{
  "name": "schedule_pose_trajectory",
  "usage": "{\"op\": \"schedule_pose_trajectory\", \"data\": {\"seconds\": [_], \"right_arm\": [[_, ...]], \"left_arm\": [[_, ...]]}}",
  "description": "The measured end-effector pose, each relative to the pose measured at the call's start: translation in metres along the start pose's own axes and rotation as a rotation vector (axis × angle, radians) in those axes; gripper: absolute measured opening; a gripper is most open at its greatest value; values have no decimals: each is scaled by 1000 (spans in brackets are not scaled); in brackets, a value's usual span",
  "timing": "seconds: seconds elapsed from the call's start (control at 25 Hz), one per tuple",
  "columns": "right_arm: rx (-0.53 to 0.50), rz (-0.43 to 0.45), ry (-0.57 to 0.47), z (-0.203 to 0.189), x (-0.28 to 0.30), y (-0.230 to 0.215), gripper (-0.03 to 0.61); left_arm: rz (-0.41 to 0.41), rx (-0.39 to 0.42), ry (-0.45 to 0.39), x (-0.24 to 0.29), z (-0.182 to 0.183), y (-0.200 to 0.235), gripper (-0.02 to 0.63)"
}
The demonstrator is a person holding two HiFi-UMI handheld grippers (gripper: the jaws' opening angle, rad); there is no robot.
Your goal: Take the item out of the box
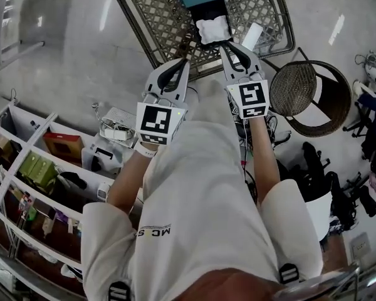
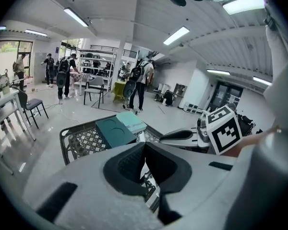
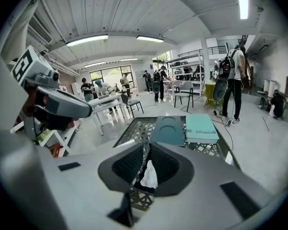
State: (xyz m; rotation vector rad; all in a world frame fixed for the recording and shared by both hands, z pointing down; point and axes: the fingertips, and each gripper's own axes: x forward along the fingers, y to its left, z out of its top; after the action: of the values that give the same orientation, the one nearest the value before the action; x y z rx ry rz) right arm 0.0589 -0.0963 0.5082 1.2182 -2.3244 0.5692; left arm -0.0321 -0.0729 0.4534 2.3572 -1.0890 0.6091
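Fingers (image 3: 127,164) pressed together on left gripper (image 2: 145,146) and right gripper (image 3: 147,146), pointing at box (image 1: 208,8); risking shoving white item (image 1: 213,29), not gripping.

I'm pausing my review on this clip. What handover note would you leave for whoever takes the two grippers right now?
Left gripper: jaws together, empty, held over the near edge of the lattice table.
Right gripper: jaws together, tips close beside the white item, apparently not gripping it.
Things: the white item lies in the dark box on the table.
Done: the box is open and both grippers are at it.
Left: open the right jaws, grip the item and lift it out.
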Motion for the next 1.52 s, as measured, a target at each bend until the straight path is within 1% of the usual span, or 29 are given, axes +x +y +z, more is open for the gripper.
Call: {"op": "schedule_pose_trajectory", "data": {"seconds": [0.04,0.16,0.32,0.48,0.6,0.8,0.96,1.2,1.36,1.52], "right_arm": [[1,7,17,-7,8,2,64],[2,20,72,-25,33,4,72],[-7,27,146,-49,62,2,99],[-33,-3,238,-74,82,-10,115],[-16,-9,291,-91,97,-15,117],[-32,-33,383,-119,113,-21,121],[-41,-42,437,-132,122,-22,121],[-116,-68,514,-140,128,-26,93],[-133,-76,522,-141,129,-27,30],[-135,-79,518,-140,127,-26,15]], "left_arm": [[-2,-7,9,4,-6,3,26],[-6,-48,39,19,-24,14,26],[8,-67,71,36,-47,29,26],[13,-91,88,46,-66,37,26],[26,-106,106,50,-79,46,26],[26,-111,127,57,-94,55,26],[19,-105,136,62,-100,58,26],[10,-106,138,63,-101,56,26],[11,-105,134,63,-99,59,26],[20,-103,129,60,-100,61,26]]}}
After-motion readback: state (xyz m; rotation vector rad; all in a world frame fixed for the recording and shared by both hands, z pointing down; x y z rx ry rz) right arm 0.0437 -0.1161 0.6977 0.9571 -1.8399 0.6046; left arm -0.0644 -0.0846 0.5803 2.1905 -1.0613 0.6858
